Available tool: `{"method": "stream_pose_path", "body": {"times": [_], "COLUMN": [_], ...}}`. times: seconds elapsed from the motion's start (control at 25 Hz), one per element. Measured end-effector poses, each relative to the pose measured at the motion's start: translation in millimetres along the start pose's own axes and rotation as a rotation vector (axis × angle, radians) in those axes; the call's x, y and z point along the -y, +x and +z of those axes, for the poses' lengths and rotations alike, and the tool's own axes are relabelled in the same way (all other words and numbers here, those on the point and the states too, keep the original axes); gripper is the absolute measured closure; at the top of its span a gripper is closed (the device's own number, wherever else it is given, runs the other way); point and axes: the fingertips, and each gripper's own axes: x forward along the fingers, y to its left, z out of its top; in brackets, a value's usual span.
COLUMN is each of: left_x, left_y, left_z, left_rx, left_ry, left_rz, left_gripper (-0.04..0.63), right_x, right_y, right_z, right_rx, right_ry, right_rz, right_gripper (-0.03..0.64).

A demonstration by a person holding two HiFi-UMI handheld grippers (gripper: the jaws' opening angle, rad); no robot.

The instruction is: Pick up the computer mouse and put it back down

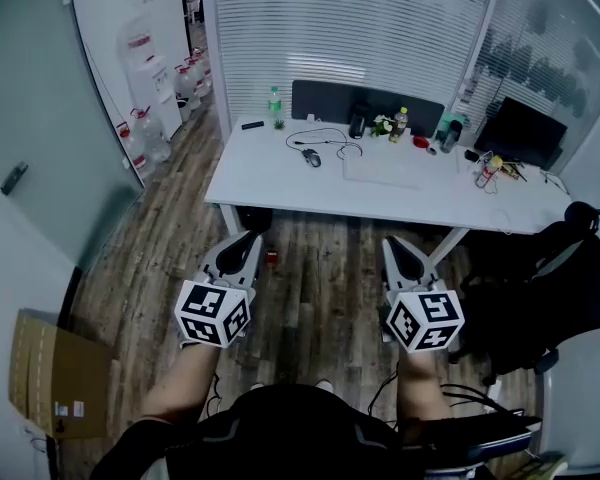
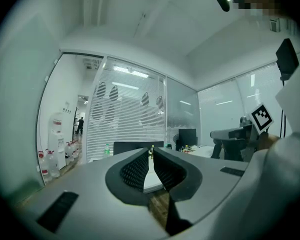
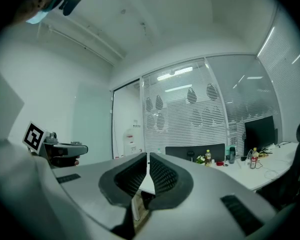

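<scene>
Well, nearest to me the person holds both tools out level above the brown wood-plank floor (image 1: 310,303), short of the furniture. The left gripper (image 1: 246,242), grey with a black-and-white marker cube at its back, has its ribbed black pads pressed together with nothing between them. The right gripper (image 1: 400,246) beside it is pinched closed the same way and just as empty. Off to the left a flat brown cardboard box (image 1: 55,378) leans by the wall, and on the right stands a black office chair (image 1: 555,288). Beyond the tools stretches the long white desk (image 1: 270,183). The small dark computer mouse (image 1: 311,157) rests on its left half, well apart from both grippers, with its thin black cable (image 1: 330,136) looped just behind it. To its right lies what looks like a pale keyboard (image 1: 380,173). Farther back on the desk are a green plastic bottle (image 1: 274,103), a dark partition panel (image 1: 365,103) and a black monitor (image 1: 525,133). Behind them hang white slatted blinds (image 1: 350,18).
</scene>
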Motion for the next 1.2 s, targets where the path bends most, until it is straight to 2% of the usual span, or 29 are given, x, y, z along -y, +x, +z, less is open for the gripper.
{"method": "stream_pose_path", "body": {"times": [0.08,0.2,0.24,0.4,0.44,0.68,1.2], "left_x": [1,4,7,20,23,30,60], "left_y": [2,4,5,13,14,25,66], "left_z": [-2,-1,0,0,-1,-5,-9], "left_rx": [-0.016,-0.005,0.000,-0.005,-0.006,-0.003,-0.007], "left_ry": [0.003,-0.010,-0.011,0.000,0.008,0.030,0.024], "left_rz": [0.010,0.009,-0.002,-0.066,-0.069,-0.084,-0.066], "left_gripper": [0.563,0.553,0.527,0.315,0.302,0.262,0.259], "right_x": [0,0,2,9,11,22,73], "right_y": [-1,-2,-2,3,4,10,7], "right_z": [2,4,4,3,2,0,-4], "right_rx": [0.008,0.022,0.022,0.009,0.007,0.002,-0.002], "right_ry": [-0.003,-0.005,-0.006,-0.001,0.001,-0.001,0.005], "right_rz": [0.020,0.051,0.052,0.052,0.052,0.047,0.080], "right_gripper": [0.582,0.499,0.481,0.381,0.354,0.282,0.272]}}
